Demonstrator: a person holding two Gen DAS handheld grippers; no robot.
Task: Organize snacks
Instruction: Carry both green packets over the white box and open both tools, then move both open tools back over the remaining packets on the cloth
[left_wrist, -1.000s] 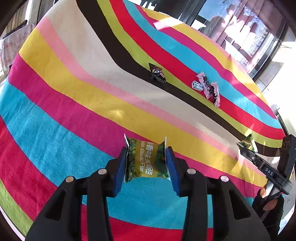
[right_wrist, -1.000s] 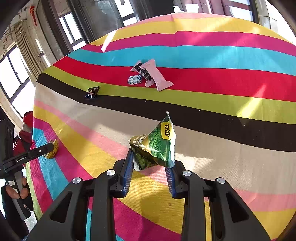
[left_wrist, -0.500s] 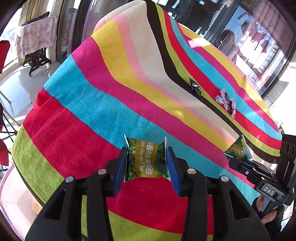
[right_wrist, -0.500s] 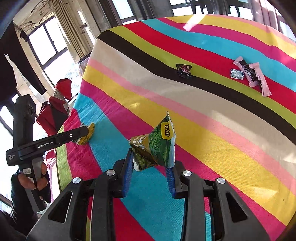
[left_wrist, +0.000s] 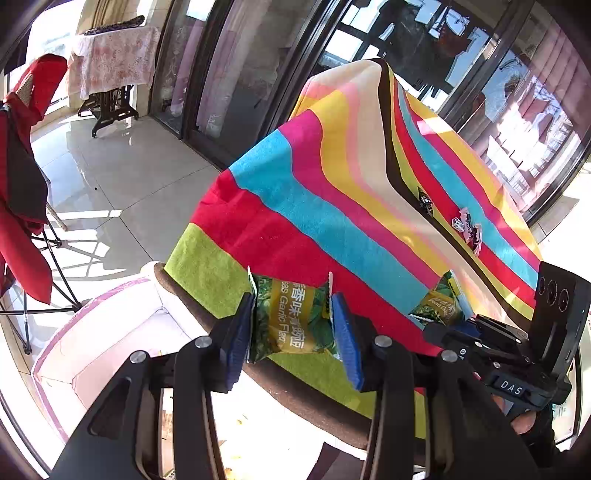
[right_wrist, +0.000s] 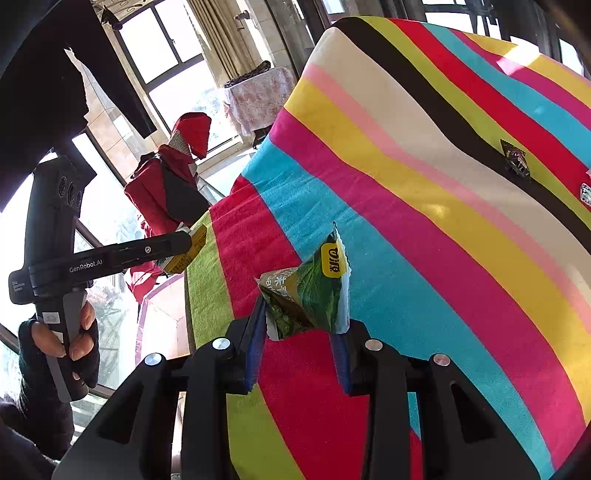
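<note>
You are holding the left gripper (left_wrist: 291, 325) with its fingers (left_wrist: 236, 332) pinching a green-and-yellow snack packet (left_wrist: 290, 319) by its two side edges, the packet hanging face-on between the blue pads, over the green end stripe of the striped cloth (left_wrist: 332, 206) that is covering the desk. You are holding the right gripper (right_wrist: 299, 332) with its fingers (right_wrist: 255, 343) narrowed on a second green snack packet (right_wrist: 310, 291) (crumpled, standing up on end with its yellow logo patch toward the top), over the red and green stripes near the same desk edge. Below the left gripper, just past the desk edge, a pale box with pink trim (left_wrist: 110, 332) is sitting open. Farther along the cloth, well apart from both grippers, a small dark wrapper (left_wrist: 424, 201) is lying on the black stripe, and a cluster of small pink and silvery wrappers (left_wrist: 467, 227) is lying beyond it. Your gloved left hand (right_wrist: 59, 339) is gripping the handle in the right view.
</note>
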